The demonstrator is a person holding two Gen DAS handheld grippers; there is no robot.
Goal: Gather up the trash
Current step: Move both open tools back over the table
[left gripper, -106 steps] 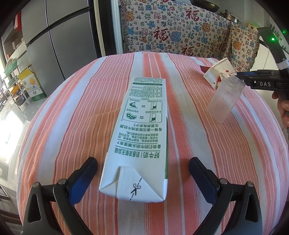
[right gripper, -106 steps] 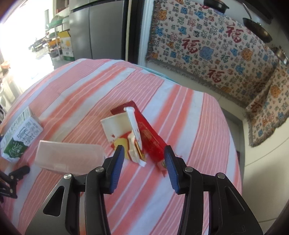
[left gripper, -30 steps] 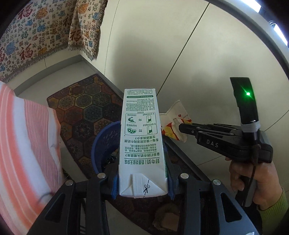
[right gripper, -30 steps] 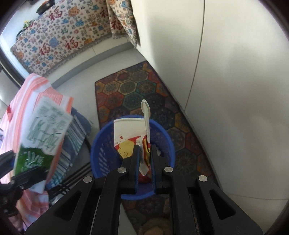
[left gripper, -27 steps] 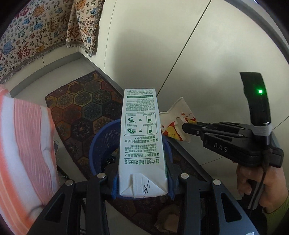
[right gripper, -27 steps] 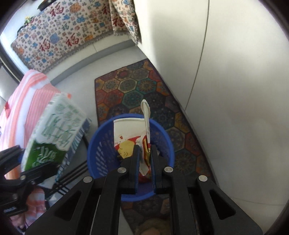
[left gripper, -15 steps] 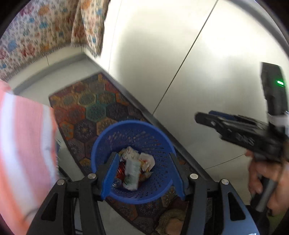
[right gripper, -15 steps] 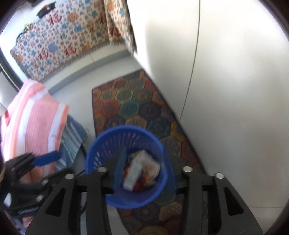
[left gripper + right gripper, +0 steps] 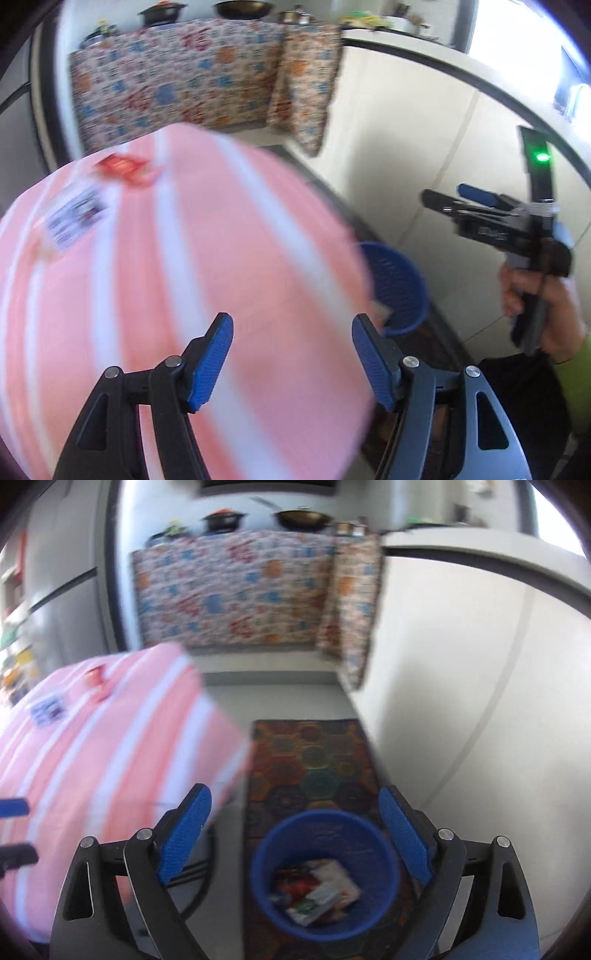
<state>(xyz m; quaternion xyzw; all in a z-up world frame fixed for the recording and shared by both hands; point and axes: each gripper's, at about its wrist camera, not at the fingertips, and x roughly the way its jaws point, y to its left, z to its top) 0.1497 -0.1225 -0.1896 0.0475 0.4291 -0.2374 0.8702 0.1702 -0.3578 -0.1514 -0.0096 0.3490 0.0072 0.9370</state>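
Striped pink cloth on the table now fills the space ahead of the left gripper, which has swung back from the blue bin; its fingers are spread and empty. The right gripper, likewise spread, hovers above the bin, where the released carton lies. Remaining trash, a red wrapper and a printed packet, sits well beyond the left fingertips, unobstructed.

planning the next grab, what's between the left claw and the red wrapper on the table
Only bare striped tablecloth, seen in the left wrist view, between the open left claw and the red wrapper.
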